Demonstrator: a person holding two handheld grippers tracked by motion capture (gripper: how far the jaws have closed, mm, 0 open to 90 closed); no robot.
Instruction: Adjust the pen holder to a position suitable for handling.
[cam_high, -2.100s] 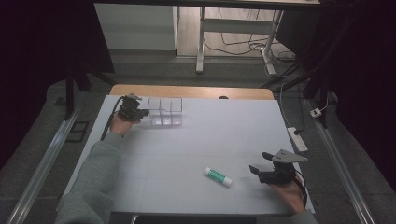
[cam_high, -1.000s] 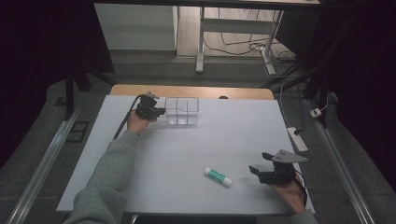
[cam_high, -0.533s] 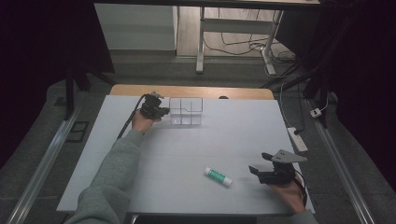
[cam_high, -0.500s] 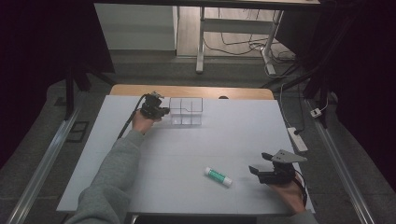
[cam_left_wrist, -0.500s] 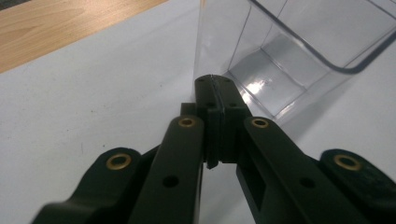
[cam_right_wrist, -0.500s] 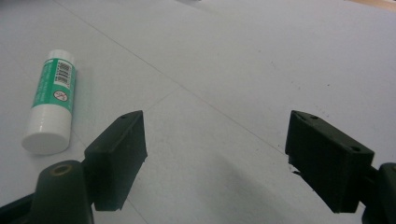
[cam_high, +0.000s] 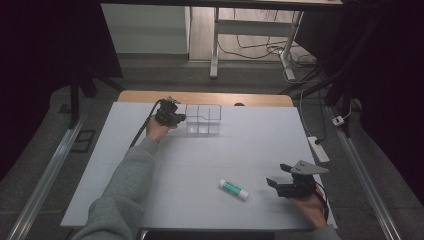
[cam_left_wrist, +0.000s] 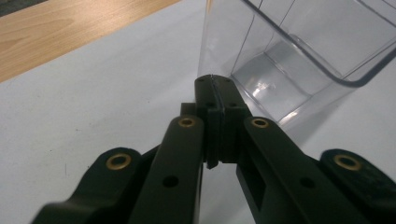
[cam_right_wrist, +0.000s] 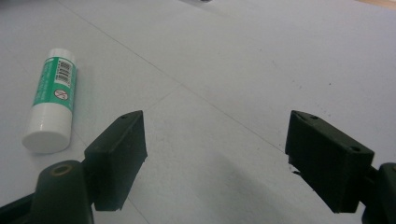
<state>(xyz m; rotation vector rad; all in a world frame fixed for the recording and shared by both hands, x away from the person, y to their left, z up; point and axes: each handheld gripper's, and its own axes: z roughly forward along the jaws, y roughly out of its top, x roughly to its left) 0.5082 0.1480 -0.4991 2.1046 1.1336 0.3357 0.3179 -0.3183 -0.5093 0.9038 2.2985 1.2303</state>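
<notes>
A clear plastic divided box (cam_high: 204, 120) stands at the far middle of the white table top (cam_high: 210, 155). My left gripper (cam_high: 176, 118) is at its left side. In the left gripper view its jaws (cam_left_wrist: 212, 86) are pressed together, with the tips against the near corner of the clear box (cam_left_wrist: 299, 56) and nothing visible between the pads. A green and white glue stick (cam_high: 233, 189) lies near the front edge. Just right of it my right gripper (cam_high: 272, 184) rests low and open. In the right gripper view the glue stick (cam_right_wrist: 50, 100) lies left of the open right gripper (cam_right_wrist: 215, 140).
A strip of bare wooden table (cam_high: 205, 97) shows behind the white sheet. A white power strip (cam_high: 318, 149) lies off the table's right edge. The left gripper's cable (cam_high: 142, 131) trails along the sleeve. Metal rails run along both sides.
The left gripper and the clear box have shifted to the right along the far part of the table, most of it earlier on. The right gripper and the glue stick have stayed put.
</notes>
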